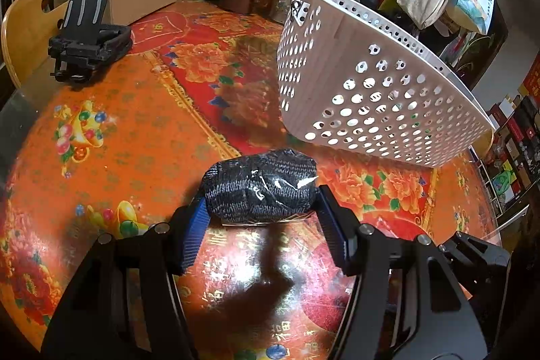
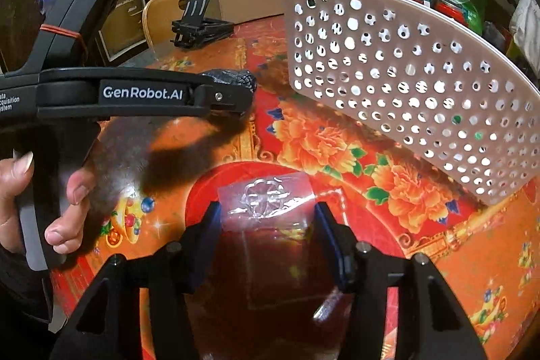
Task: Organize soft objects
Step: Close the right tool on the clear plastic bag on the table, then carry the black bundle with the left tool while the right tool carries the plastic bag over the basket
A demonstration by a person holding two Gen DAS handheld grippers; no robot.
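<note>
The left tool point(image 1: 260, 204) pinches a dark knitted bundle point(image 1: 260, 189) wrapped in clear film; both blue pads press its ends, so it is carried just above the bench point(image 1: 141, 130). The bundle sits in front of the white perforated basket point(image 1: 364, 90), near its lower edge, apparently staged for transfer into it. The basket is the landmark: it appears tilted with one edge raised, but what supports it is not visible, and its interior cannot be seen from either wrist view.

The right tool point(image 2: 268, 218) is narrowed around a clear plastic sleeve point(image 2: 266, 201) lying on the bench in front of the basket. The pads stand at the sleeve's edges; whether they actually press it is hard to make out, because the film is transparent and reflective. Its contents, if any, cannot be identified.

A hand point(image 2: 30, 201) grips the left tool's handle, to the left of the basket. A black folding stand point(image 1: 89, 32) rests far left of the basket.
</note>
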